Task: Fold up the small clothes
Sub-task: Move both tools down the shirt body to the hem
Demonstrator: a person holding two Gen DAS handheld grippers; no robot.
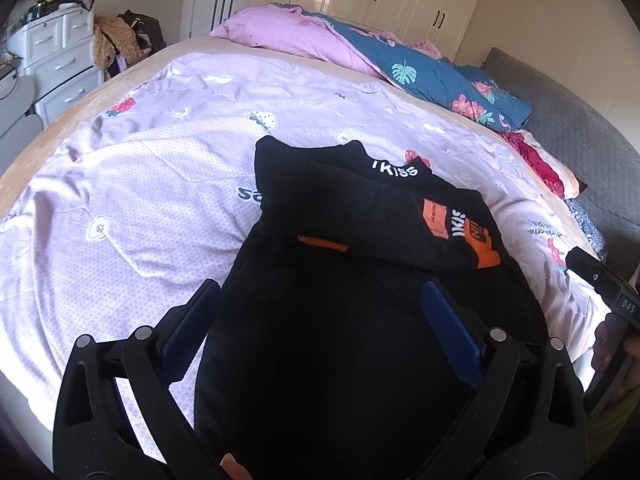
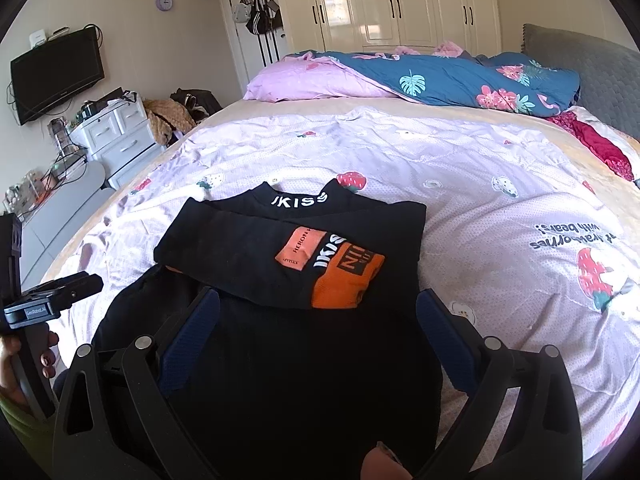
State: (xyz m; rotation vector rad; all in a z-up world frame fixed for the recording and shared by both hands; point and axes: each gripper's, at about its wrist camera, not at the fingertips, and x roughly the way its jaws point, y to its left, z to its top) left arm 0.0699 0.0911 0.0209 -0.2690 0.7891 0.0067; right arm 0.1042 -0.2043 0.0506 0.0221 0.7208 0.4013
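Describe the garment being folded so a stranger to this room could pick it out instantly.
Start at the bed's lilac strawberry-print sheet. On its near part lies the black top, a sleeve folded across it. Unlike the bedding beyond, it is black with an orange cuff and white lettering on the collar.

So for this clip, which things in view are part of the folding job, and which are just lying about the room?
Part of the job:
- black top, sleeves already folded across, lying on the bed sheet
- left gripper, open
- right gripper, open

Just lying about:
- blue floral quilt
- pink pillow
- white drawer unit
- wall TV
- wardrobe
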